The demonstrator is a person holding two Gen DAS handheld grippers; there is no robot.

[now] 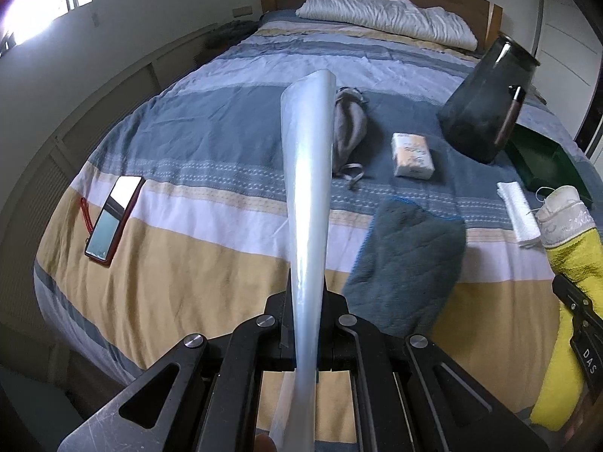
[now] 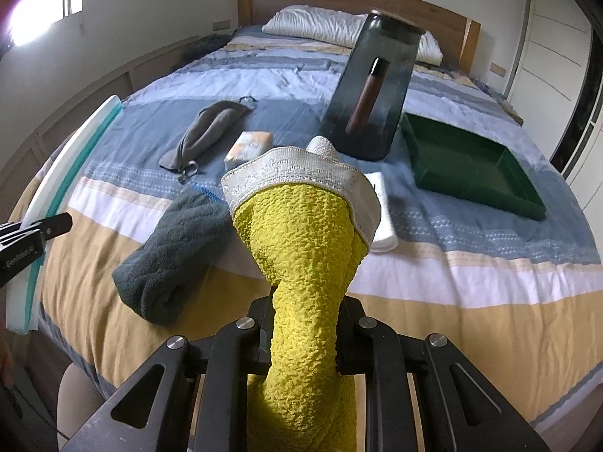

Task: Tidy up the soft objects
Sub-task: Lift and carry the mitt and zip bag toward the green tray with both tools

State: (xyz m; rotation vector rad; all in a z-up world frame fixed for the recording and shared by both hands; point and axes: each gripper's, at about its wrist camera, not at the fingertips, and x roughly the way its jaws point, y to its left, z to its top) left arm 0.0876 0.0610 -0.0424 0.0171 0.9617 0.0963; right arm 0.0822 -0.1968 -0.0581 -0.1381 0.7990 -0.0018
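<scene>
My left gripper (image 1: 307,301) is shut on a clear plastic zip bag (image 1: 307,173) that stands up stiffly in front of the camera. In the right wrist view the same bag (image 2: 64,180) shows a teal seal strip at the far left, beside the left gripper's fingertip (image 2: 56,224). My right gripper (image 2: 305,309) is shut on a yellow textured cloth with a white lace band (image 2: 301,226); the cloth (image 1: 573,260) also shows at the right edge of the left view. Both are held above the striped bed. A grey-blue towel (image 2: 177,256) lies rolled on the bed below.
On the bedspread (image 1: 188,263) lie a grey pouch (image 1: 350,132), a tissue pack (image 1: 412,154), a folded white cloth (image 1: 516,211) and a phone in a red case (image 1: 113,218). A dark tall bin (image 2: 373,90) and a green tray (image 2: 471,165) stand at right. A pillow (image 1: 384,19) lies at the headboard.
</scene>
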